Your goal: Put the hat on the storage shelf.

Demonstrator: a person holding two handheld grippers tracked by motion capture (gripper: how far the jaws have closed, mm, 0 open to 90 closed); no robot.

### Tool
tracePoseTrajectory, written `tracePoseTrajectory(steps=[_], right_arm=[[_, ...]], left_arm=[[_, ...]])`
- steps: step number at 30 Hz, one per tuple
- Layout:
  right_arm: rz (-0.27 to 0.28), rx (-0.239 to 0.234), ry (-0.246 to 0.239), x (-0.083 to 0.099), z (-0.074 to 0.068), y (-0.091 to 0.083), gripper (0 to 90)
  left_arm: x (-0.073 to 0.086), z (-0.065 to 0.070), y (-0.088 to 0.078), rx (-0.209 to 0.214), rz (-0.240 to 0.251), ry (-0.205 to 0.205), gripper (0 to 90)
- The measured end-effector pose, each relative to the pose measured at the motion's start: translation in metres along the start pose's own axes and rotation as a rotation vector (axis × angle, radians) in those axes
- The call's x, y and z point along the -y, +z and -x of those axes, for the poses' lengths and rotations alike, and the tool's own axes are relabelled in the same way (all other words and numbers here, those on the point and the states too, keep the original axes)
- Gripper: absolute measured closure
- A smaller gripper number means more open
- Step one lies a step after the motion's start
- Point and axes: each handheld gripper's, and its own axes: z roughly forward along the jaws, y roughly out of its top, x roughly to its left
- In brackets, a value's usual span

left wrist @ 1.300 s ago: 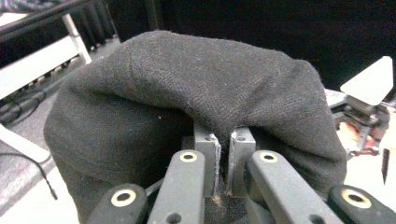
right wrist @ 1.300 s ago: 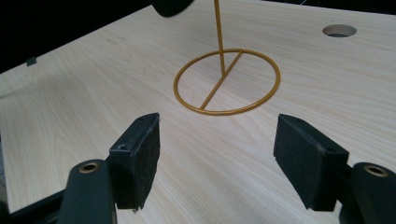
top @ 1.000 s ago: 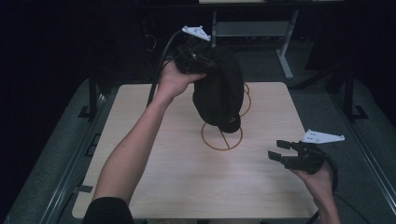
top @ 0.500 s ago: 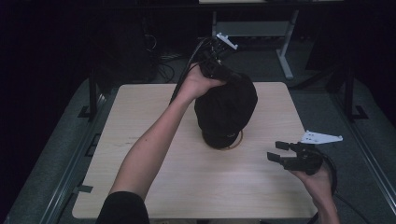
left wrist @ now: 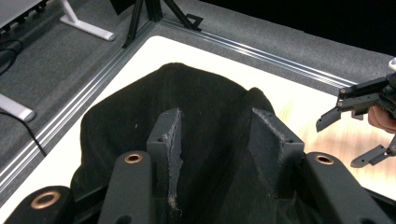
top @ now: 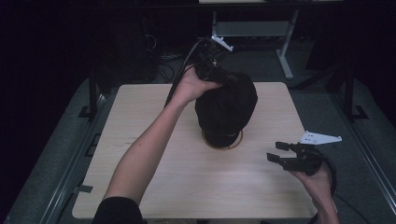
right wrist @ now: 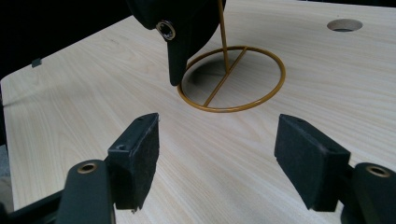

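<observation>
Pinched in the closed left gripper (top: 215, 73), a black cap (top: 226, 106) is held over the gold stand (right wrist: 232, 77) mid-desk, seemingly for hanging, while the right gripper (top: 280, 155) is kept empty, jaws spread, near the right edge.

Pretty dark room overall; light wood table (top: 154, 186) sits in the middle, with a round hole (right wrist: 344, 24) in one corner; grey carpet floor (top: 327, 93) all around; white desk legs (top: 282, 56) at the far side, cables (top: 163, 70) far left.
</observation>
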Motion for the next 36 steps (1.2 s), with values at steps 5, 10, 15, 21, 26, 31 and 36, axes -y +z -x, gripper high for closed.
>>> tracePoseTrajectory(steps=[5, 10, 15, 21, 26, 31, 36], right_arm=[[-0.015, 0.003, -0.008, 0.0, -0.001, 0.004, 29.3], [-0.023, 0.007, -0.014, 0.0, -0.002, 0.006, 28.9], [-0.036, 0.002, -0.012, 0.0, -0.002, 0.008, 27.7], [-0.034, 0.01, -0.023, -0.001, -0.004, 0.008, 27.2], [-0.04, 0.012, -0.024, -0.001, -0.004, 0.009, 26.6], [-0.05, 0.011, -0.036, -0.002, -0.006, 0.012, 26.1], [-0.063, 0.013, -0.041, -0.002, -0.009, 0.015, 25.4]], left_arm=[[0.006, 0.0, -0.01, 0.002, 0.005, -0.008, 51.0], [0.014, 0.001, -0.019, -0.007, 0.028, -0.02, 50.7], [0.024, 0.0, -0.029, -0.018, 0.032, -0.023, 49.7], [0.036, 0.001, -0.042, -0.025, 0.047, -0.033, 49.3], [0.048, 0.002, -0.049, -0.031, 0.058, -0.04, 48.5], [0.06, 0.003, -0.057, -0.039, 0.064, -0.052, 47.7], [0.073, 0.004, -0.064, -0.047, 0.077, -0.062, 46.3]])
